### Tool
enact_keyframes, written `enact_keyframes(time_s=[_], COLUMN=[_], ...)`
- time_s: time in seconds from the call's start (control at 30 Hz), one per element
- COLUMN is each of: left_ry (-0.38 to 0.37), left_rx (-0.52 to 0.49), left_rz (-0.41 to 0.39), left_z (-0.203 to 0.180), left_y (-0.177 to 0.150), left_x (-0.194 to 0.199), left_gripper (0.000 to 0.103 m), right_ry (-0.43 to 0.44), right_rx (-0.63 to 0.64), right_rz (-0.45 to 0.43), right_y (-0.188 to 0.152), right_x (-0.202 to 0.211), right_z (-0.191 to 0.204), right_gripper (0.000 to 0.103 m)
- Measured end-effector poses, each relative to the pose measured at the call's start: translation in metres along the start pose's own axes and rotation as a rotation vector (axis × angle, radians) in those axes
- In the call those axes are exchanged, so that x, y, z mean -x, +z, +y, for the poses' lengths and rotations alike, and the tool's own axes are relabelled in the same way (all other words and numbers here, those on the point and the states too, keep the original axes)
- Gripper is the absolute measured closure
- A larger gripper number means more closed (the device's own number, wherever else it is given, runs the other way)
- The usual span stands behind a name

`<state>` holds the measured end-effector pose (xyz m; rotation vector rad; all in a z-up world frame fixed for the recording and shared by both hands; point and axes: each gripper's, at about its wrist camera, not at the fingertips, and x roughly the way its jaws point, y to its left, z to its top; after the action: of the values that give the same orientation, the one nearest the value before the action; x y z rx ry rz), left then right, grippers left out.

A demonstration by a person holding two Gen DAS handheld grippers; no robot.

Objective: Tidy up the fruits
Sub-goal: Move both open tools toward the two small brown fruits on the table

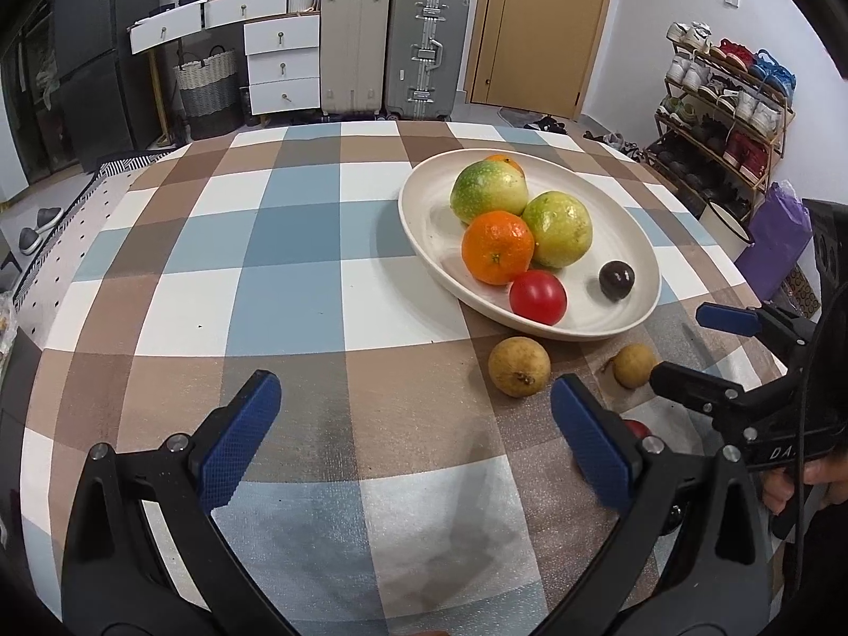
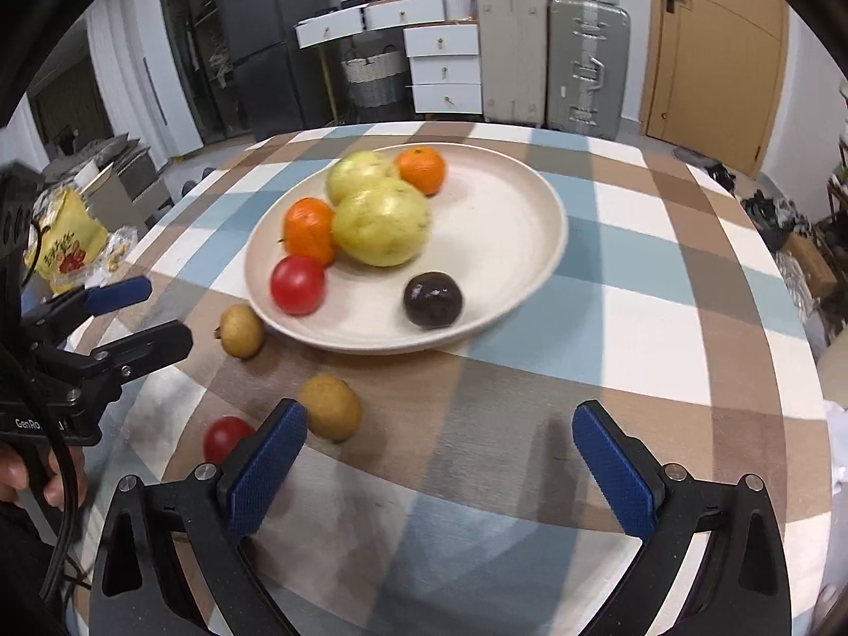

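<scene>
A cream plate (image 1: 424, 222) (image 2: 519, 222) on the checked tablecloth holds two green-yellow fruits (image 1: 490, 188) (image 2: 381, 222), two oranges (image 1: 497, 248) (image 2: 309, 230), a red tomato (image 1: 538, 297) (image 2: 297, 285) and a dark purple fruit (image 1: 616, 279) (image 2: 433, 299). Two brown-yellow fruits (image 1: 519, 365) (image 2: 242, 330) lie on the cloth in front of the plate, the second one (image 1: 634, 364) (image 2: 331, 407) nearer my right gripper. A small red fruit (image 2: 225, 437) lies beside them. My left gripper (image 1: 416, 442) (image 2: 143, 318) is open and empty. My right gripper (image 2: 440, 469) (image 1: 689, 342) is open and empty.
The round table's edge (image 1: 63, 286) curves close on the left. A yellow snack bag (image 2: 66, 241) lies at the table's left side. Behind stand drawers (image 1: 281, 66), suitcases (image 1: 424, 47), a door and a shoe rack (image 1: 726, 106).
</scene>
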<state>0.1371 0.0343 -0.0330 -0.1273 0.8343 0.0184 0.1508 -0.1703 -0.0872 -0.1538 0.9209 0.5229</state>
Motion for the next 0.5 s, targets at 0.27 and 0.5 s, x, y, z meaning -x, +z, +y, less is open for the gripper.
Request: enact_keyframes(time_s=[0.27, 0.5], left_ry=[0.000, -0.004], left_rx=[-0.009, -0.013], left_rz=[0.003, 0.007], left_z=[-0.003, -0.004], left_y=[-0.001, -0.001], left_x=[-0.001, -0.002], left_gripper=[0.002, 0.002], right_ry=[0.012, 0.045], right_rx=[0.058, 0.093], right_rz=[0.011, -0.005], right_y=[0.000, 0.002], right_x=[-0.009, -0.007], right_z=[0.014, 0.023], right_gripper=[0.021, 0.038])
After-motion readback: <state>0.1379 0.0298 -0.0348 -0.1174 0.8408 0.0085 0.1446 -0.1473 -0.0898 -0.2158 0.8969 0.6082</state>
